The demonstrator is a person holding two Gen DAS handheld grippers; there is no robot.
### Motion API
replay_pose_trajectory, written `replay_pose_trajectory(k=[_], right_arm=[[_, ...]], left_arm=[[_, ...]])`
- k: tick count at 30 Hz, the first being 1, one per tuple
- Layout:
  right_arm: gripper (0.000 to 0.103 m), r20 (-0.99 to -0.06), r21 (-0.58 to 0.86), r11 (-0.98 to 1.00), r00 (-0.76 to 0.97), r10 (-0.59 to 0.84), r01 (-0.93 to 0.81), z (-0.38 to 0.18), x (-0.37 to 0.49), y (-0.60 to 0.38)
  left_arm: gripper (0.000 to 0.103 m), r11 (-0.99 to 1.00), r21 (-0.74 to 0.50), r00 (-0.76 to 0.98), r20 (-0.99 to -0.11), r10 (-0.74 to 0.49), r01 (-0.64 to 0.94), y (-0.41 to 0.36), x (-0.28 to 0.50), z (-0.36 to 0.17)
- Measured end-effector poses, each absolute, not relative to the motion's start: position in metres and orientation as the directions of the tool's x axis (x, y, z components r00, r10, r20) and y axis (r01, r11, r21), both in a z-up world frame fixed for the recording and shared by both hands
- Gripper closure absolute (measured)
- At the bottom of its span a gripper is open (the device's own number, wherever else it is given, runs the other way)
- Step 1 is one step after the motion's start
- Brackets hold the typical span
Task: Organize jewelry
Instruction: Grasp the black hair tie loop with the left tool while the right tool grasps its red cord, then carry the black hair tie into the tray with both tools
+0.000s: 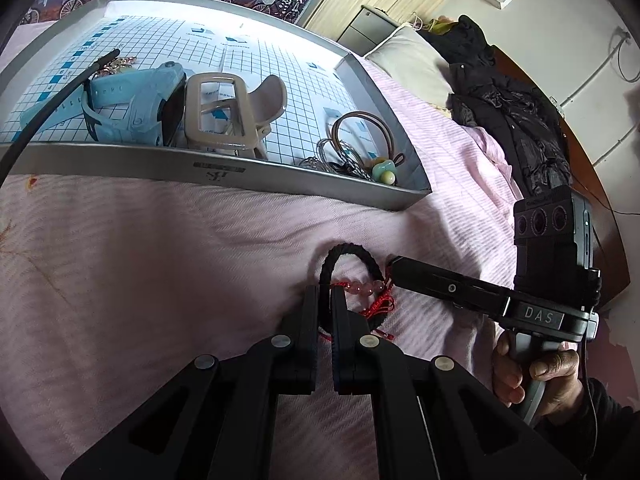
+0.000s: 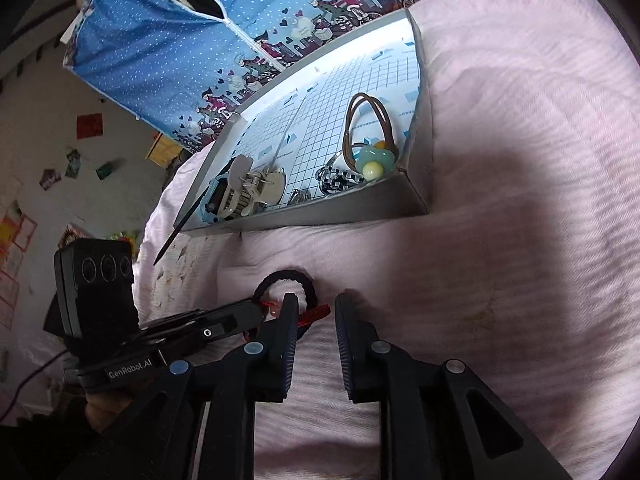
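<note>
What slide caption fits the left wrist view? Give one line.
Left tongs pinch a black braided bracelet on the pink bedspread, below the tray.

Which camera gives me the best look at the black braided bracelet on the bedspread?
The left wrist view. There the black braided bracelet shows its arc, pink beads and red cord, with the left claw closed on it. In the right wrist view the bracelet is partly hidden behind the open right claw, so only its arc and some red cord show.
</note>
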State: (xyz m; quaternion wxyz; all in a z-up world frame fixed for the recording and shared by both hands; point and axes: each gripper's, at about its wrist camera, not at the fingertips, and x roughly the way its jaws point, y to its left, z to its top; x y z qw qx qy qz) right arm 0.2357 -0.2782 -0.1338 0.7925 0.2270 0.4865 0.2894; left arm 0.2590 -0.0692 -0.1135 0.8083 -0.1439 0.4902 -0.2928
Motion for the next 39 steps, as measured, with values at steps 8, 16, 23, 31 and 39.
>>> replay_pose_trajectory(k=[8, 16, 23, 31, 39], right_arm=[[0.092, -0.637, 0.646, 0.725, 0.353, 0.685, -0.238, -0.135, 0.233, -0.275], [0.096, -0.646, 0.594, 0.753, 0.39, 0.656, -0.282, -0.125, 0.227, -0.272], [0.096, -0.672, 0.501, 0.809, 0.45, 0.588, -0.308, -0.113, 0.225, -0.276], [0.097, -0.683, 0.414, 0.844, 0.497, 0.536, -0.341, -0.104, 0.222, -0.27], [0.098, -0.606, 0.351, 0.854, 0.602, 0.519, -0.383, -0.074, 0.21, -0.272]], left_arm=[[0.1, 0.785, -0.525, 0.347, -0.706, -0.617, 0.329, -0.068, 0.259, -0.114], [0.1, 0.781, -0.545, 0.36, -0.693, -0.624, 0.306, -0.062, 0.261, -0.113], [0.1, 0.79, -0.544, 0.376, -0.695, -0.613, 0.283, -0.055, 0.26, -0.111], [0.1, 0.82, -0.481, 0.43, -0.699, -0.572, 0.31, -0.059, 0.252, -0.098], [0.1, 0.841, -0.392, 0.523, -0.659, -0.54, 0.374, -0.067, 0.238, -0.074]])
